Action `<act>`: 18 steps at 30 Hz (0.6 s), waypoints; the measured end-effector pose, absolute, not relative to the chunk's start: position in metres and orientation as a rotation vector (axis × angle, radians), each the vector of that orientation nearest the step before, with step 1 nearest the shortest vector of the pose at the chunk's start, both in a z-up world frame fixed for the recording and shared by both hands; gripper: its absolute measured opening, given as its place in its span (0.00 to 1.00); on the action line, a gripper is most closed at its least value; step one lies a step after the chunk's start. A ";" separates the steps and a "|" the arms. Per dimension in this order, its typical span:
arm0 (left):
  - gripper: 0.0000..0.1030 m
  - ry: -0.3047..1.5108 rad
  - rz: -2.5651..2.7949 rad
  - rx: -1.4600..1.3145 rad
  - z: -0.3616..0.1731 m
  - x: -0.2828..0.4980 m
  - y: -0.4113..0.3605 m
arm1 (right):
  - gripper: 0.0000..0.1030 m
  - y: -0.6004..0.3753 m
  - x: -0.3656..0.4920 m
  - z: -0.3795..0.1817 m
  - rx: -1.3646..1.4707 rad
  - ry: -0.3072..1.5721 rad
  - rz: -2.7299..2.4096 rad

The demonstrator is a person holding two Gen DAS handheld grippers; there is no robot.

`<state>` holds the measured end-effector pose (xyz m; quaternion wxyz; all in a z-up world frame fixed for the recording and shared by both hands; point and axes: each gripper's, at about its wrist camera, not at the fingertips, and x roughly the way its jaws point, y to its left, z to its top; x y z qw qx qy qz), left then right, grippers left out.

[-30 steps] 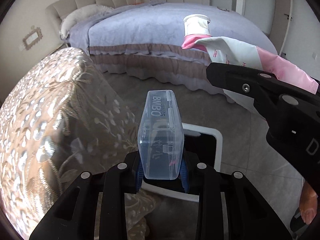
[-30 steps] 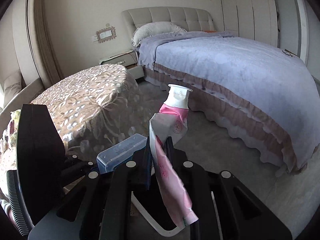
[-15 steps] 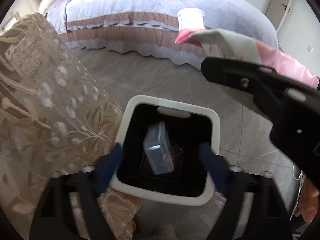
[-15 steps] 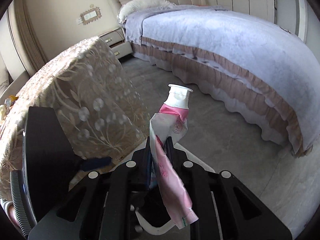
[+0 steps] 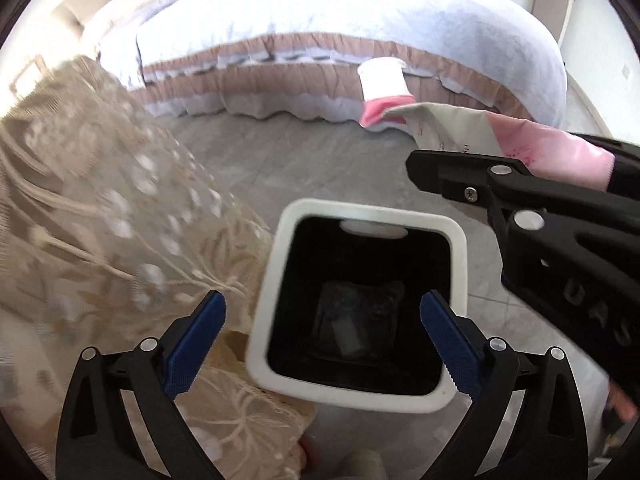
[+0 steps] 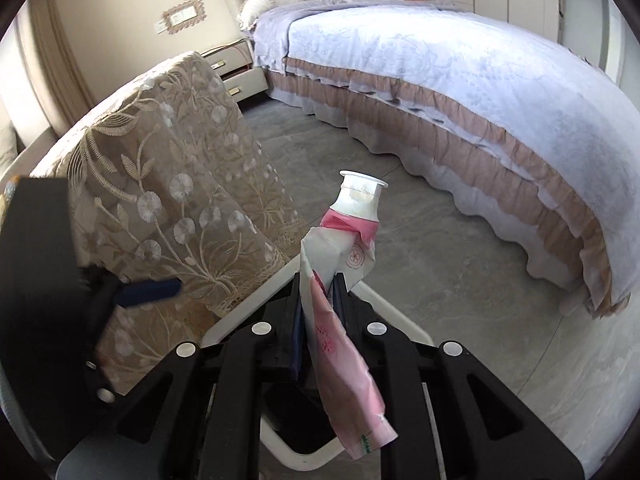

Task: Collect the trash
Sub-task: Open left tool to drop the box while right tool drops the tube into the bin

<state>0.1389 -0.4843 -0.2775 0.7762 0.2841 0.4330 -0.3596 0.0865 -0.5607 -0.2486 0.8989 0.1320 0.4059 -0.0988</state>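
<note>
A white-rimmed bin (image 5: 460,256) with a black liner stands on the floor below my left gripper (image 5: 322,338), which is open and empty above its mouth. A clear plastic box (image 5: 348,334) lies at the bin's bottom. My right gripper (image 6: 318,284) is shut on a squeezed pink-and-white tube (image 6: 352,240) with a white cap, held above the bin's rim (image 6: 248,308). The tube (image 5: 448,128) and the right gripper (image 5: 416,168) also show in the left wrist view, over the bin's far right side.
A table draped in beige embroidered cloth (image 5: 100,220) stands against the bin's left side. A bed with a lilac cover and brown frill (image 6: 460,80) lies across the grey floor (image 6: 460,300). A nightstand (image 6: 236,76) sits by the headboard.
My left gripper opened and let go of the clear plastic box, which fell into the bin. Both grippers tilted down over the bin. The right gripper still holds the tube.
</note>
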 end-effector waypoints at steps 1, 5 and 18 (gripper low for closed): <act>0.94 0.914 -0.774 0.622 -0.274 0.136 -0.482 | 0.15 -0.561 0.086 -0.248 0.268 0.838 -0.198; 0.95 0.859 -0.757 0.628 -0.260 0.130 -0.475 | 0.17 -0.565 0.084 -0.251 0.254 0.857 -0.133; 0.95 0.836 -0.771 0.697 -0.251 0.102 -0.455 | 0.93 -0.551 0.118 -0.304 0.176 0.972 -0.102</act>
